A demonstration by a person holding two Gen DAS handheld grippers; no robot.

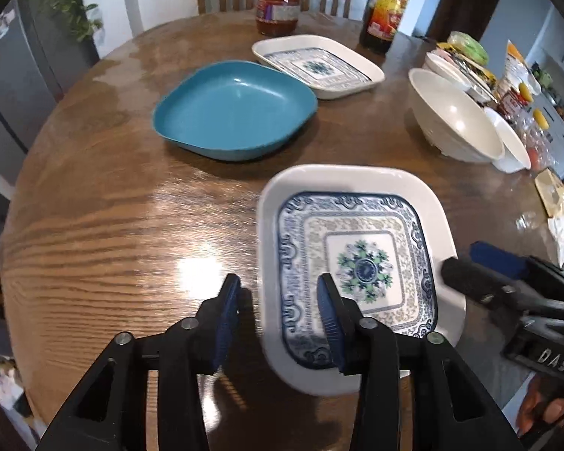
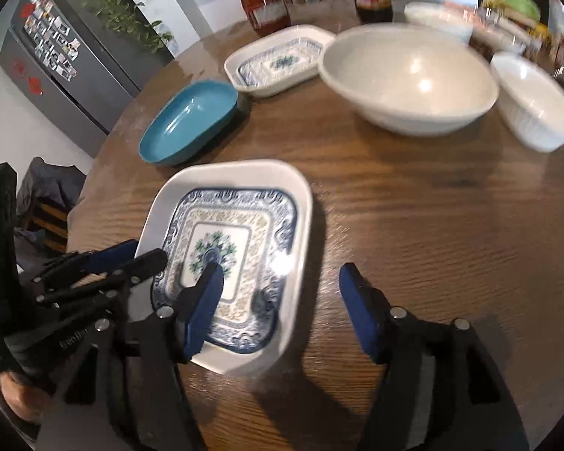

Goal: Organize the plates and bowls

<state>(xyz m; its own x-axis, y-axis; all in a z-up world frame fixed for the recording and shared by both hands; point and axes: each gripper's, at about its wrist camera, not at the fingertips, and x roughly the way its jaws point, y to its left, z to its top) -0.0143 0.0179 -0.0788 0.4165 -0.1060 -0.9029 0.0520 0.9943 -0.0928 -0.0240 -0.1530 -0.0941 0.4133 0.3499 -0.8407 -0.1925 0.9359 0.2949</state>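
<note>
A white square plate with a blue floral pattern [image 1: 357,259] [image 2: 225,248] lies on the round wooden table [image 1: 112,206] near its front edge. My left gripper [image 1: 278,298] straddles the plate's left rim, one finger outside it and one over the pattern; the pads are clear of the rim. My right gripper [image 2: 282,274] straddles the right rim the same way, jaws wide and not touching. Each gripper shows in the other's view: left gripper [image 2: 146,255], right gripper [image 1: 462,261]. Farther back sit a teal dish [image 1: 237,109] [image 2: 188,124] and a second patterned plate [image 1: 319,65] [image 2: 278,60].
A large white bowl [image 1: 455,120] [image 2: 406,79] and a smaller white bowl [image 1: 511,146] [image 2: 534,101] stand at the right. Two sauce bottles [image 1: 278,0] [image 1: 385,11] stand at the back before wooden chairs. Food packets crowd the right edge [image 1: 515,86]. A grey fridge [image 2: 56,56] is left.
</note>
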